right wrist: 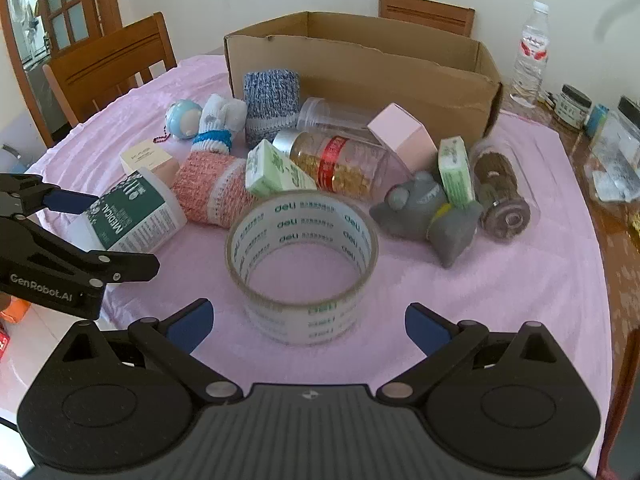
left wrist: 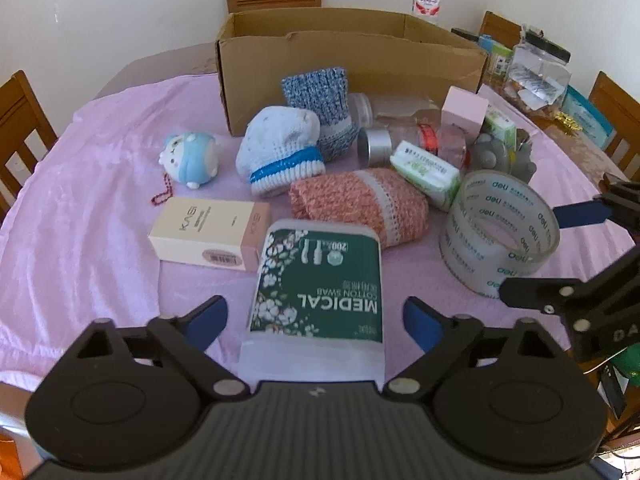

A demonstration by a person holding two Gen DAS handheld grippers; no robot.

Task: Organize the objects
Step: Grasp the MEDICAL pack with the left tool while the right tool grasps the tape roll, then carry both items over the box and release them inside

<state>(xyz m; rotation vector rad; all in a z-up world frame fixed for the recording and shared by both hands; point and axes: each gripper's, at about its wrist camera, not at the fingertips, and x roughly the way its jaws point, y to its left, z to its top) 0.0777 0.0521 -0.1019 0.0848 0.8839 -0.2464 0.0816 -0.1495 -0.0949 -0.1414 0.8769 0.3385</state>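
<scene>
Left gripper, lower centre, is held open astride a light, slippery swab pack, best pinched across its sides.

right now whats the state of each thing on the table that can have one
cardboard box: open at the top, upright
cotton swab pack: lying flat between the left gripper's open fingers, not pressed
tape roll: standing on its flat side, ahead of the open right gripper
capsule jar: on its side, lid on
water bottle: upright, capped
</scene>
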